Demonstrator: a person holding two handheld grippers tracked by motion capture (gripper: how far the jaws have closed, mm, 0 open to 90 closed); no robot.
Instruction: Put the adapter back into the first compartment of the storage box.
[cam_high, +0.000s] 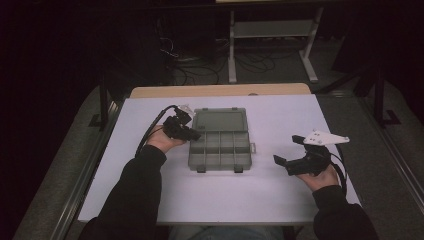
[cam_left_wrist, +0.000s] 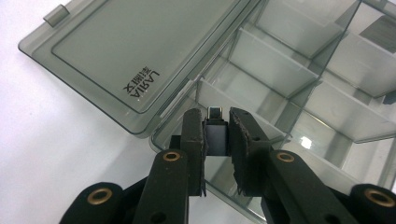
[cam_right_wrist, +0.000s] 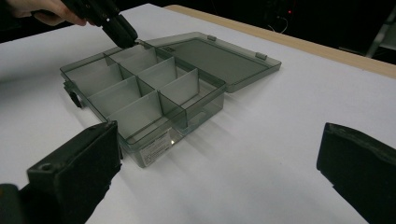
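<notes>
Two hand-held grippers work over a white desk (cam_high: 215, 195). A smoky plastic box (cam_high: 220, 149) lies open mid-desk, lid (cam_high: 220, 120) flat on the far side, dividers splitting it into compartments. The left hand-held gripper (cam_high: 192, 135) sits at the box's left far corner, clamped on a small dark plug (cam_left_wrist: 215, 133) with a metal tip; that plug is plain in the left gripper view, over the corner compartment by the hinge, lost in the high view. The right hand-held gripper (cam_high: 287, 152) hangs right of the box, well apart, jaws spread wide. Its own view shows a label on the box's side wall.
</notes>
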